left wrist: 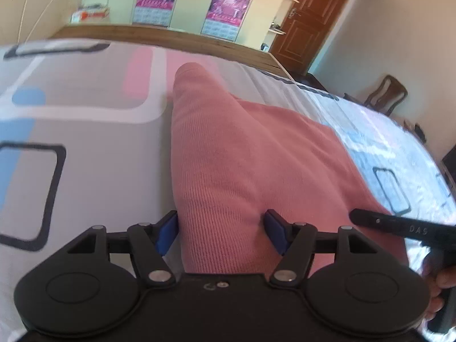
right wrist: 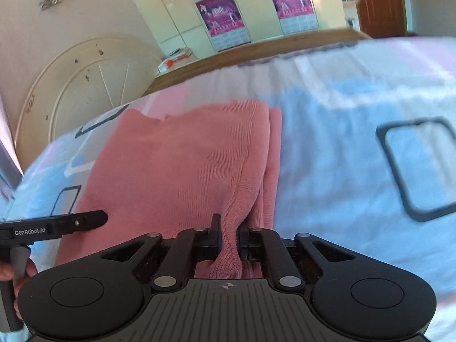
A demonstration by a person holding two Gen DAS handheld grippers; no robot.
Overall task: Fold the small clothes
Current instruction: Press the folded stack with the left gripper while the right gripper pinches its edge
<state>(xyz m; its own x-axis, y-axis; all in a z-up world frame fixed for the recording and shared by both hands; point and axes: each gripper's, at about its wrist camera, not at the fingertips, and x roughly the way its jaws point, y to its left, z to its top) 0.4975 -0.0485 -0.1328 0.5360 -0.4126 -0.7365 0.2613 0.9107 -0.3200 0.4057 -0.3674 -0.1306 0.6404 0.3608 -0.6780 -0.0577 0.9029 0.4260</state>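
Observation:
A pink knitted garment (left wrist: 228, 156) lies partly folded on the patterned bedsheet (left wrist: 85, 142), one long folded strip running away from me. My left gripper (left wrist: 221, 228) stands open over its near edge, blue pads on either side of the strip without pressing it. In the right wrist view the same garment (right wrist: 176, 156) shows stacked folds along its right side. There my right gripper (right wrist: 229, 233) is shut on a pinched ridge of the near edge. Each gripper's black finger reaches into the other's view, at the lower right (left wrist: 370, 219) and the lower left (right wrist: 85, 219).
The bedsheet (right wrist: 342, 156) spreads wide to the right of the garment. A wooden bed frame (left wrist: 171, 32) borders the far edge, with a poster-covered wardrobe (right wrist: 228, 14) behind. A brown door (left wrist: 310, 20) and a chair (left wrist: 384, 94) stand at the right. A hand (right wrist: 11, 270) holds the left gripper's handle.

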